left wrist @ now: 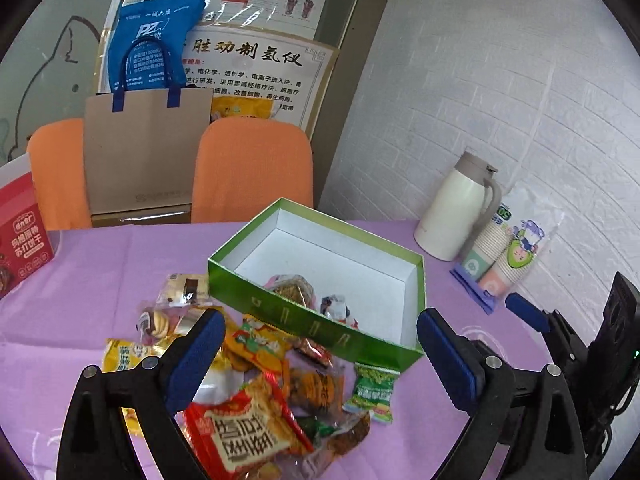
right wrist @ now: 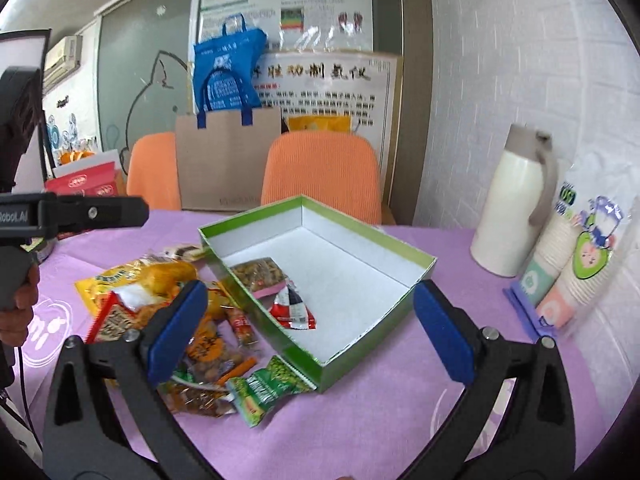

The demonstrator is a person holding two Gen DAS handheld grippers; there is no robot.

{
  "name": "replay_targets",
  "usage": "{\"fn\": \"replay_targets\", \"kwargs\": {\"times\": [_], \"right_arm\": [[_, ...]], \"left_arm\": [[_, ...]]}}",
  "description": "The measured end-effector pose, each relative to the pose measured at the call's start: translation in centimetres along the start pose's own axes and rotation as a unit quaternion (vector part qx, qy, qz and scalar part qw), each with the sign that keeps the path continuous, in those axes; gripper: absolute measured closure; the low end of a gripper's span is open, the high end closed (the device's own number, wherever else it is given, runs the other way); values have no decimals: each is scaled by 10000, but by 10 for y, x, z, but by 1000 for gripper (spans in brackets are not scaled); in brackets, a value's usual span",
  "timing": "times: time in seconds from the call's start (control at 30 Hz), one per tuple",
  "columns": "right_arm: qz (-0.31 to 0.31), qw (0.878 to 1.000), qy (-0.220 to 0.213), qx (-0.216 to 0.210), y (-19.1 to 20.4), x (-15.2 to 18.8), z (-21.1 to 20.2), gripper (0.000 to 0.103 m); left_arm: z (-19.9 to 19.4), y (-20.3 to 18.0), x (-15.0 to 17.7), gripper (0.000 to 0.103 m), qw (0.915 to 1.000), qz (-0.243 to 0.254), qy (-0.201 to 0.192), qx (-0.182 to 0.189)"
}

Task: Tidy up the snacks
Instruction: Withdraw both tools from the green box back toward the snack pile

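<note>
An open green box (left wrist: 316, 322) (right wrist: 362, 242) with a white inside stands on the purple cloth. It holds a nut packet (right wrist: 260, 272) and a red-and-white packet (right wrist: 294, 308). Left of the box lies a pile of snacks: a red cracker packet (left wrist: 240, 432), a yellow bag (right wrist: 148, 276) and a green pea packet (left wrist: 374, 388) (right wrist: 264, 388) by the near corner. My left gripper (left wrist: 320, 356) is open above the pile and the box's front wall, holding nothing. My right gripper (right wrist: 310, 332) is open over the box's near corner, also holding nothing.
A white thermos (left wrist: 452, 212) (right wrist: 516, 208) and bagged paper cups (left wrist: 504, 256) (right wrist: 572, 256) stand at the right by the wall. A red carton (left wrist: 20, 236) sits far left. Two orange chairs (left wrist: 252, 168) and a paper bag (left wrist: 144, 152) are behind the table. A hand (right wrist: 16, 304) holds the left gripper's handle.
</note>
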State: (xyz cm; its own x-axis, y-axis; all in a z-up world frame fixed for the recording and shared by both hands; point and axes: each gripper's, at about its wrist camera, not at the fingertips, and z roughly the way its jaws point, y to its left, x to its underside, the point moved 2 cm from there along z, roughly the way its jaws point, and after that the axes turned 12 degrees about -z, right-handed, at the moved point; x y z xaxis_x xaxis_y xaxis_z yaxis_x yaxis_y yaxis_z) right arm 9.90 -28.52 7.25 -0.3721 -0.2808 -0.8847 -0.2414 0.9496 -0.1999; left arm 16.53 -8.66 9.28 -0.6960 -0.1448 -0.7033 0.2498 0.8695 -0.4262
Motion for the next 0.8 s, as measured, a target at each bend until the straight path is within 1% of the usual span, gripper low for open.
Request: {"fn": "replay_targets", "kwargs": {"times": [0.17, 0.27, 0.33, 0.43, 0.53, 0.6, 0.7, 0.8], "right_arm": [[358, 9988, -267, -197, 9, 21, -31, 1], [573, 9975, -303, -298, 12, 39, -39, 1], [635, 9972, -156, -376, 17, 50, -39, 1], [556, 9973, 193, -448, 28, 64, -34, 1], [473, 9966, 476, -485, 40, 77, -29, 1], [497, 9956, 598, -527, 45, 84, -26, 1], [587, 9942, 722, -548, 48, 90, -24, 1], [697, 9930, 833, -473, 47, 95, -24, 1]], "left_arm": [[-36, 8, 43, 4, 9990, 408, -65, -175], [-48, 20, 70, 4, 9986, 444, -42, -283], [-53, 30, 88, 4, 9989, 352, 52, -306], [-56, 46, 113, 4, 9993, 102, 206, -292], [-59, 55, 130, 4, 9990, 35, 241, -366], [-61, 58, 136, 4, 9990, 16, 252, -367], [-59, 57, 139, 4, 9993, 14, 279, -267], [-52, 48, 137, 4, 9994, 91, 309, -109]]}}
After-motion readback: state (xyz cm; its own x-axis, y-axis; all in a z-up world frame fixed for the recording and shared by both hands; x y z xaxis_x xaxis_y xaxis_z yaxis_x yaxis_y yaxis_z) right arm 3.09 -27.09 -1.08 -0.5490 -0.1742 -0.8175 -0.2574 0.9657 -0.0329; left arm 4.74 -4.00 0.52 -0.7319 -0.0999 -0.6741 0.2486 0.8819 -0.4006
